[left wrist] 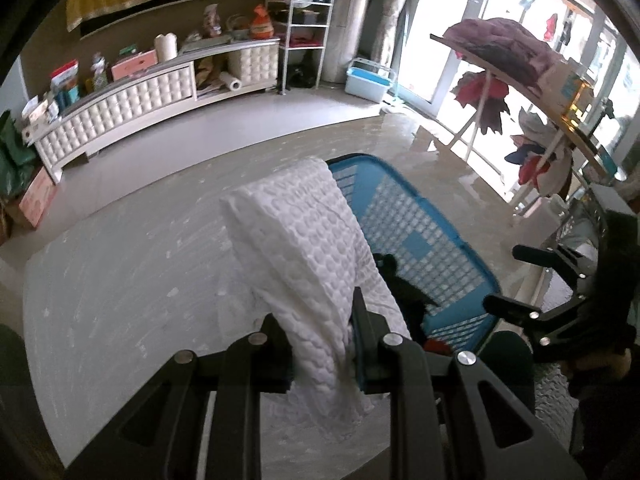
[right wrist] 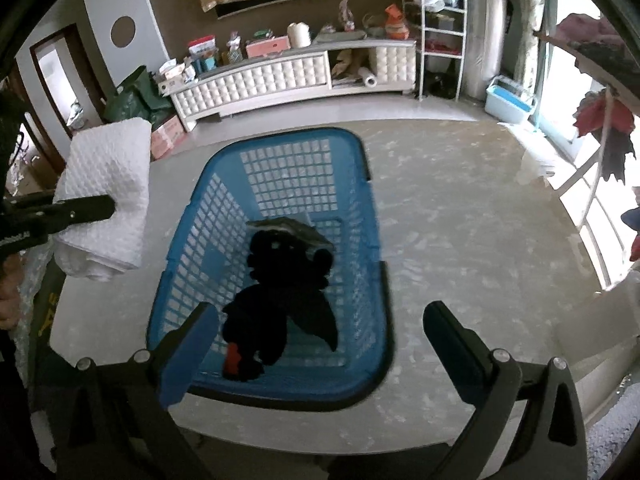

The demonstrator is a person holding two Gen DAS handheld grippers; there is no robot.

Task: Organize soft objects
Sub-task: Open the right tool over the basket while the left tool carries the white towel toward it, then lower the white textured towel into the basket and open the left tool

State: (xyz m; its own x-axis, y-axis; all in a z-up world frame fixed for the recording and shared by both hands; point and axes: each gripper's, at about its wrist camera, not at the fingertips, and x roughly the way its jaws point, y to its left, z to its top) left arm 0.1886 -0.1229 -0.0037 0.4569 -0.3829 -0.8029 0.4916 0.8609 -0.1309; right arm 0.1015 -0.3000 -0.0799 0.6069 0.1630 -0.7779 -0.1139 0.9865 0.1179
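Observation:
A white quilted towel (left wrist: 304, 232) hangs folded from my left gripper (left wrist: 320, 328), which is shut on it above the pale tabletop (left wrist: 120, 260). In the right wrist view the same towel (right wrist: 108, 192) is lifted left of the blue basket (right wrist: 280, 136), with the left gripper's fingertips (right wrist: 96, 208) pinching it. Inside the basket lie a black garment (right wrist: 280, 300), a grey folded item (right wrist: 292, 228) and something small and red (right wrist: 232, 356). My right gripper (right wrist: 320, 328) stands wide open over the basket's near end, with nothing between its fingers. It also shows in the left wrist view as the right gripper (left wrist: 536, 280), beside the basket (left wrist: 420, 232).
A low white tufted cabinet (right wrist: 280, 76) with clutter on top runs along the far wall, next to a white wire shelf (right wrist: 440, 40). A blue tub (right wrist: 508, 104) sits on the floor by the window. A rack with hanging clothes (left wrist: 492, 92) stands at the right.

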